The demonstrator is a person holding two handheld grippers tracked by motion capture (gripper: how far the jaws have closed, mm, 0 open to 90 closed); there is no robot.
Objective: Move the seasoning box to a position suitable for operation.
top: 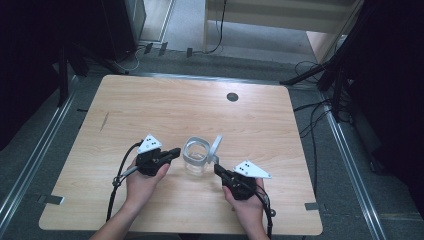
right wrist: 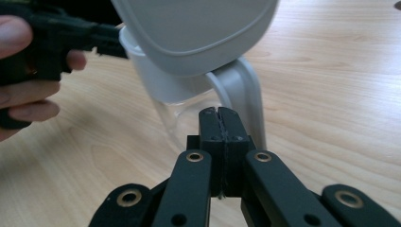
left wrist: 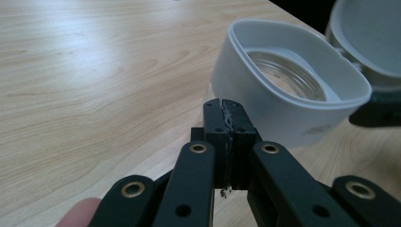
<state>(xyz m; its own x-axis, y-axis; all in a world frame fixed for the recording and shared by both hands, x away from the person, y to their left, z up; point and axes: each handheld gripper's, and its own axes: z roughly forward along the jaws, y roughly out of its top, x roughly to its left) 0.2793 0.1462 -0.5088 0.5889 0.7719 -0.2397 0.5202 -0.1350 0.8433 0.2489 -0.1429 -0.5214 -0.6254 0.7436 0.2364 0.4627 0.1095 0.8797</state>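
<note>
1. The bench point(top: 150, 107) is a pale wood top with rounded corners and a small dark round grommet point(top: 232, 97) near its far edge. It stands on grey floor with metal rails point(top: 30, 160) running along both sides.
2. Dark stands and trailing cables point(top: 312, 120) sit at the far right. A pale cabinet or bench frame point(top: 280, 20) stands beyond the far edge.
3. A clear jar point(top: 195, 156) with a pale grey squarish collar stands upright on the near middle of the bench. Its hinged lid point(top: 216, 146) is flipped open and tilted up on the right side.
4. The left gripper point(top: 175, 151), held in the person's left hand point(top: 142, 182), points right. Its tip is just beside the jar's left side. In the left gripper view its jaws are pressed fully together and hold nothing.
5. The right gripper point(top: 218, 169), held in the right hand point(top: 245, 200), points toward the jar's near right side, close under the open lid. Its jaws are likewise closed together and empty.
</note>
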